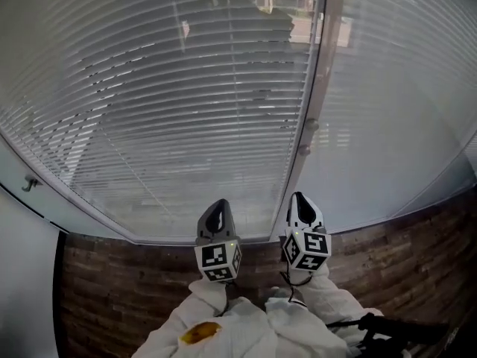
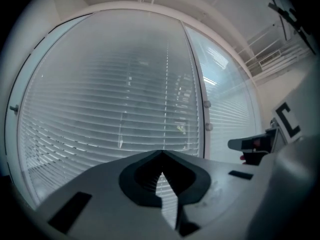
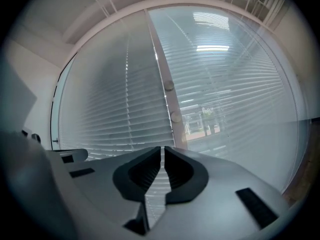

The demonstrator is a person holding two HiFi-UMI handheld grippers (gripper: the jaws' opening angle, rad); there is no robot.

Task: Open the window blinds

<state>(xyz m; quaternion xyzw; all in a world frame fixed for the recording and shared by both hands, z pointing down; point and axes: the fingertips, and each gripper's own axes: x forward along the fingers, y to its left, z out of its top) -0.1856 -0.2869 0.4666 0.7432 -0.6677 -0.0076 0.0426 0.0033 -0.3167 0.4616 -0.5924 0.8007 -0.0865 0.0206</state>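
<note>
Brick wall point(image 1: 127, 289) runs below the clenched, empty right gripper point(image 1: 300, 198); a pale window post point(image 1: 320, 88) with two round knobs point(image 1: 311, 125) rises ahead. White slatted blinds point(image 1: 171, 103) hang lowered before the left gripper point(image 1: 217, 203), likewise clenched empty.

No readable text, label or number shows anywhere.
</note>
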